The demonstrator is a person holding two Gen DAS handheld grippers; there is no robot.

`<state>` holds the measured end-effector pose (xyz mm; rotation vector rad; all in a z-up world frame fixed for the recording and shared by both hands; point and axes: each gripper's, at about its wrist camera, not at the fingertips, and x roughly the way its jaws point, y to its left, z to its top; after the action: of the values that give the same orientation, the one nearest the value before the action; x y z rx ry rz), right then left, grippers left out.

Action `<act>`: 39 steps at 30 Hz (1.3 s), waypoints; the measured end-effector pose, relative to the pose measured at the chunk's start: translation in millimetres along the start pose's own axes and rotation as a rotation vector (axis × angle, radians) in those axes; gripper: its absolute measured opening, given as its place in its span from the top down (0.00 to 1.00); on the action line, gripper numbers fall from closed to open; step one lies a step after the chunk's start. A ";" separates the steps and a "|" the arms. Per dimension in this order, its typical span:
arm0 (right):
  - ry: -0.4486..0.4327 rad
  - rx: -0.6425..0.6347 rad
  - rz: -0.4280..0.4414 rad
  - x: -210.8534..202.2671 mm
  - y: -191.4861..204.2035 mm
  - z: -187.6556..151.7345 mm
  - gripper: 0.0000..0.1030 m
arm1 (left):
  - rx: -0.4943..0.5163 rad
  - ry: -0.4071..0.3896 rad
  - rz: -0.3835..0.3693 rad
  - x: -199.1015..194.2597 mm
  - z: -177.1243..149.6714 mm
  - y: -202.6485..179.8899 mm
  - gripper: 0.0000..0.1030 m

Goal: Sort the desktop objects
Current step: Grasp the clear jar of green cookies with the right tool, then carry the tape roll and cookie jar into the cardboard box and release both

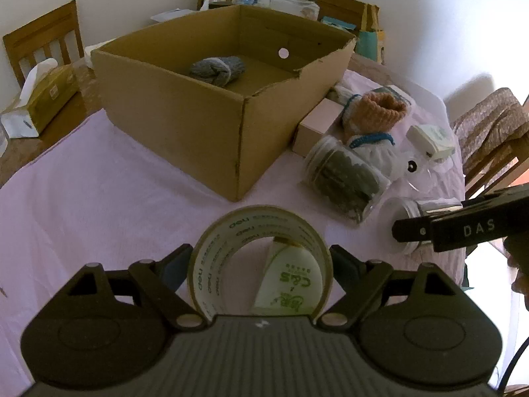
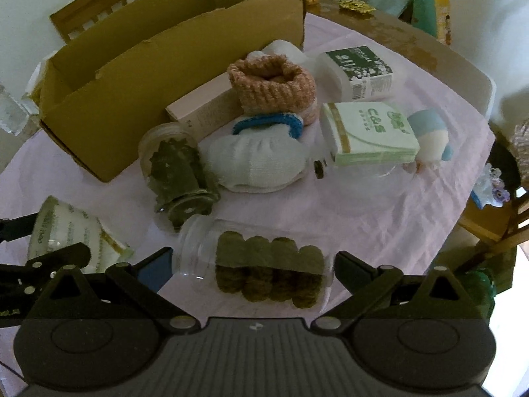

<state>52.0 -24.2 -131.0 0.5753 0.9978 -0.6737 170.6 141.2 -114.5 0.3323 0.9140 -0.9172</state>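
A roll of clear tape (image 1: 261, 231) stands on edge on the pink cloth between the fingers of my left gripper (image 1: 261, 254), whose pads lie against its two sides. A green tissue pack (image 1: 291, 281) shows through the roll's hole. A clear jar of brown rolls (image 2: 267, 264) lies on its side between the fingers of my right gripper (image 2: 253, 258), which is open around it with small gaps at both ends. In the left wrist view a right finger (image 1: 463, 228) reaches over that jar's lid (image 1: 396, 215). The open cardboard box (image 1: 185, 125) holds a grey knitted bundle (image 1: 216, 69).
Right of the box lie a jar of dark leaves (image 2: 175, 172), a white sock (image 2: 258, 162), an orange knitted piece (image 2: 274, 86), a pink carton (image 2: 201, 112), tissue packs (image 2: 367, 132) and a plush toy (image 2: 429, 135). A tissue box (image 1: 43, 99) sits far left. Chairs ring the table.
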 end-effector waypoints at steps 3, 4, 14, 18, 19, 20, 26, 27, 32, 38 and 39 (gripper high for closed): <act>-0.003 -0.003 0.000 -0.8 1.6 -0.5 0.05 | 0.006 0.002 0.002 0.0 0.3 -0.7 0.16; -0.002 -0.007 -0.001 -0.8 2.6 -0.6 0.07 | 0.009 0.003 0.002 0.1 0.4 -1.0 0.16; 0.002 -0.041 -0.004 -9.1 6.3 6.1 0.07 | 0.048 -0.015 -0.003 -9.8 7.2 -2.4 0.16; -0.004 -0.069 0.004 -18.0 9.0 12.0 0.08 | 0.056 -0.027 -0.006 -18.1 13.3 -2.6 0.16; -0.007 -0.077 0.009 -20.5 9.8 13.2 0.09 | 0.059 -0.028 -0.008 -20.5 14.9 -2.8 0.16; -0.008 -0.087 0.015 -23.2 10.9 15.0 0.09 | 0.064 -0.032 -0.010 -23.0 16.6 -3.0 0.16; -0.022 -0.139 0.029 -31.2 15.2 22.1 0.09 | 0.066 -0.045 -0.007 -32.0 24.3 -2.6 0.16; -0.023 -0.142 0.038 -32.6 15.2 22.9 0.09 | 0.063 -0.046 -0.008 -34.2 25.7 -2.5 0.16; -0.039 -0.190 0.050 -44.1 21.4 29.8 0.09 | 0.069 -0.045 -0.001 -42.3 32.3 -3.8 0.16; -0.062 -0.246 0.071 -58.5 28.3 43.1 0.09 | 0.078 -0.048 0.002 -52.8 41.9 -6.2 0.16; -0.065 -0.255 0.076 -60.5 29.5 46.2 0.09 | 0.075 -0.048 0.002 -54.3 44.1 -6.0 0.16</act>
<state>76.9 -22.7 -53.3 0.3634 0.9787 -0.4857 174.2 140.2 -44.4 0.3744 0.8365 -0.9551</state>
